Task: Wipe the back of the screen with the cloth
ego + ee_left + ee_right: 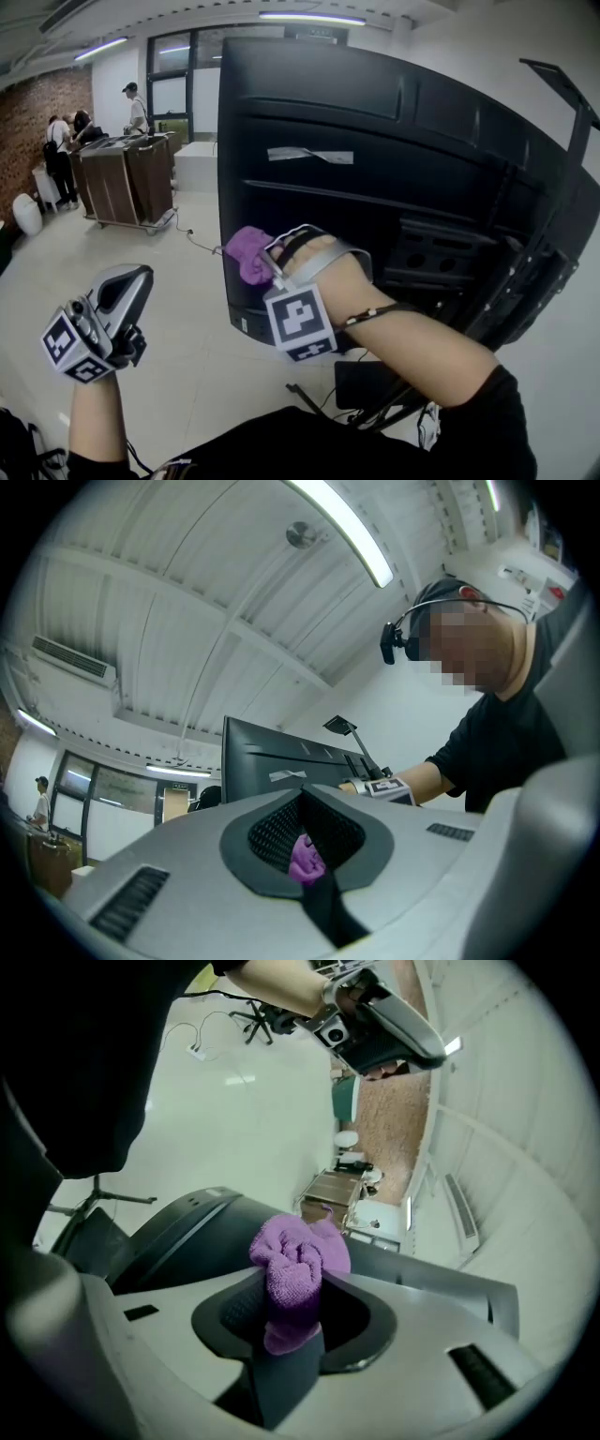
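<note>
The back of a large black screen [375,141] on a stand fills the middle and right of the head view. My right gripper [272,258] is shut on a bunched purple cloth [248,253] and holds it at the screen's lower left edge. In the right gripper view the cloth [298,1269] bulges out between the jaws. My left gripper [127,281] hangs low at the left, away from the screen, with its jaws together and nothing in them. From the left gripper view the screen [281,761] and the right wrist's marker cube [384,787] show beyond the jaws.
A strip of grey tape [309,155] sticks on the screen's back. The stand's legs and base [375,384] spread on the floor under the screen. A brown cart [122,178] with people beside it stands far left. A cable [192,239] lies on the floor.
</note>
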`<state>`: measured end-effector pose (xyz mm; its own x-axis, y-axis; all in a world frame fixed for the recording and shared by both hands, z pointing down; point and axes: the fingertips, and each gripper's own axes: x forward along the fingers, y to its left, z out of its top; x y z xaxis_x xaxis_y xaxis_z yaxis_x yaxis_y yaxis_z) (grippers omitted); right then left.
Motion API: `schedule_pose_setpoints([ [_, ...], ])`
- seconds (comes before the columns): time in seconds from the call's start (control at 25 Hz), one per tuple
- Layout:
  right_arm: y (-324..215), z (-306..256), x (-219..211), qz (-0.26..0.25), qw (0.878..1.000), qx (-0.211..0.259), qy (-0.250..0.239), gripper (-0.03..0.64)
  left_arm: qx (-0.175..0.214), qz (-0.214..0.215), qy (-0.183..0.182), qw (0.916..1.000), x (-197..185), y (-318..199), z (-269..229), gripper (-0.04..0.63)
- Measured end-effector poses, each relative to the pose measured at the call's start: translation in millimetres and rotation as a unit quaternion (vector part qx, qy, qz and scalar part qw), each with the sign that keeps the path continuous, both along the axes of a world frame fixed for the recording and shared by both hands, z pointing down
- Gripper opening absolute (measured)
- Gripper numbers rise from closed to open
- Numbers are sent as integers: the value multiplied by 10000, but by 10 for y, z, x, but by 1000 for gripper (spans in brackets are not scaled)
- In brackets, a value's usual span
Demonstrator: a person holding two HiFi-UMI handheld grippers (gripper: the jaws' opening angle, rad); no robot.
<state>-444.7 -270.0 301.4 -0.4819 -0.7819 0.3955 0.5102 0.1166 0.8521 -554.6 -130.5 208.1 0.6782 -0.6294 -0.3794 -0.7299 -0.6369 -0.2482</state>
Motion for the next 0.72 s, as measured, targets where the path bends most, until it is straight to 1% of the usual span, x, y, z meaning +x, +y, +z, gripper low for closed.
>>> schedule_pose_setpoints([
  [0.04, 2, 77, -167, -167, 9996, 70, -201, 137, -11, -13, 19, 10000, -20, 8, 4, -6],
  [0.12, -96, 201, -388, -318, 9980, 340, -434, 137, -37, -28, 46, 10000, -44, 29, 16, -6],
  [0.2, -233, 272, -457, -346, 9958, 640, -555, 137, -68, -35, 52, 10000, -42, 45, 33, -6],
  [0.28, -276, 294, -438, -400, 9933, 801, -724, 137, -90, -37, 60, 9999, -33, 66, 46, -6],
  [0.32, -261, 294, -422, -460, 9918, 789, -896, 137, -94, -31, 70, 9999, -25, 79, 49, -6],
  [0.4, -191, 275, -393, -662, 9849, 583, -1488, 137, -99, -6, 96, 9999, 3, 96, 56, -6],
  [0.44, -174, 279, -338, -712, 9817, 510, -1690, 137, -103, 13, 106, 9999, 27, 95, 63, -6],
  [0.48, -183, 308, -240, -683, 9813, 489, -1730, 138, -110, 34, 113, 9999, 57, 88, 74, -6],
  [0.6, -259, 465, 156, -435, 9856, 493, -1560, 137, -156, 107, 132, 9997, 169, 38, 120, -6],
  [0.72, -317, 600, 513, -291, 9862, 667, -1484, 137, -219, 167, 170, 9995, 282, -37, 183, -6],
])
